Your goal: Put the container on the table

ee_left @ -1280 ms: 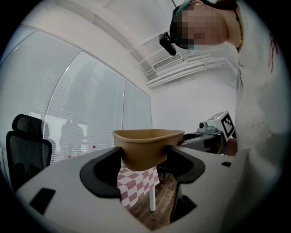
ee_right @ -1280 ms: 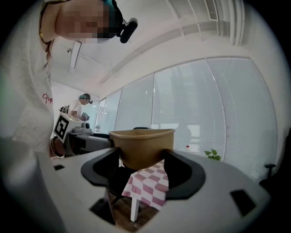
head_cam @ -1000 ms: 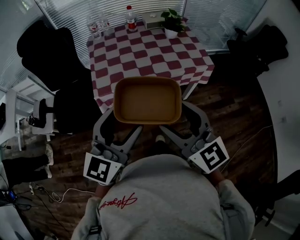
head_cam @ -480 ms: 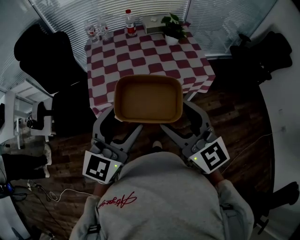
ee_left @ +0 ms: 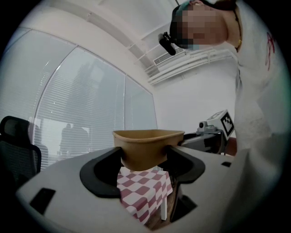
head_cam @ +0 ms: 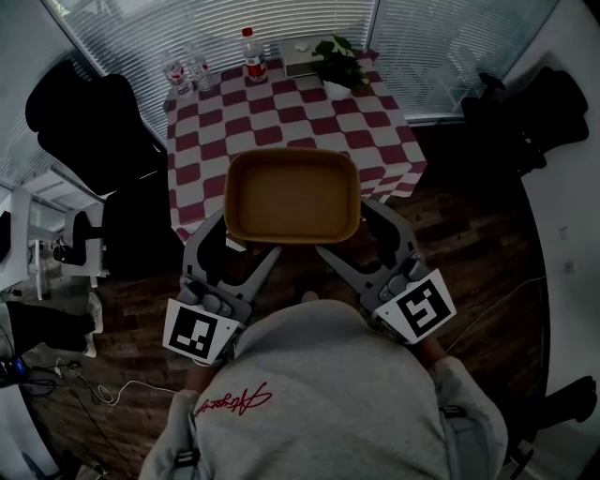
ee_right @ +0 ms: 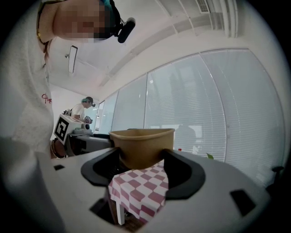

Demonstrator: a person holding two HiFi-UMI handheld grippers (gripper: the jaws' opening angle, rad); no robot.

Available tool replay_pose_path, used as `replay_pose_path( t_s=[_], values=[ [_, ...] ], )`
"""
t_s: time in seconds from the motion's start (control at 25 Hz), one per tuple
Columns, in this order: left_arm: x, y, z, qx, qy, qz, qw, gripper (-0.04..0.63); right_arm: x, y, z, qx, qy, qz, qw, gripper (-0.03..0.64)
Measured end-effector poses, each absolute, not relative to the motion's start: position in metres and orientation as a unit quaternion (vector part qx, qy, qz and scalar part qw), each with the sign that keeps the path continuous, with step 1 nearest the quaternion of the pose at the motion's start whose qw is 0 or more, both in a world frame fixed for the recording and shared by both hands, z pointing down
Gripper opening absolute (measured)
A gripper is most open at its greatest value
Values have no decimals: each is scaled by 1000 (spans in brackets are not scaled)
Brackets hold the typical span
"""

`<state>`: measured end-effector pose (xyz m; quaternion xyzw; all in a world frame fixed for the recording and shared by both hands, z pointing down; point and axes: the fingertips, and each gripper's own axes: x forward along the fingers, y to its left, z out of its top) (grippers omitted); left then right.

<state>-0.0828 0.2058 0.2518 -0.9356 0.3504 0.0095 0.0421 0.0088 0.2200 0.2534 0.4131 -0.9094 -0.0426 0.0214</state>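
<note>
Moved nearer the table (head_cam: 281, 105), the container (head_cam: 292, 195) is held level, gripped by inward-angled left tool (head_cam: 239, 249) and right tool (head_cam: 359, 244)

Head view dim, underexposed, w/ dark vignette at corners; daylight enters thru white slatted window blinds (head_cam: 141, 28) at top, dark wooden floor (head_cam: 469, 244) almost black. Gripper views far brighter, blinds washed out pale; strong fisheye bend, black round borders. Tan rectangular paper container (ee_left: 148, 145) fairly sharp, nearest foreground soft.
</note>
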Motion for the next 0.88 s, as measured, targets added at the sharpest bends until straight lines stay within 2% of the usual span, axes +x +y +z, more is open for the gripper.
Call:
replay_pose_path(
  t_s=[0.88],
  values=[
    [-75, 192, 259, -934, 354, -2, 44, 319, 16, 205, 264, 406, -913, -27, 20, 305]
  ],
)
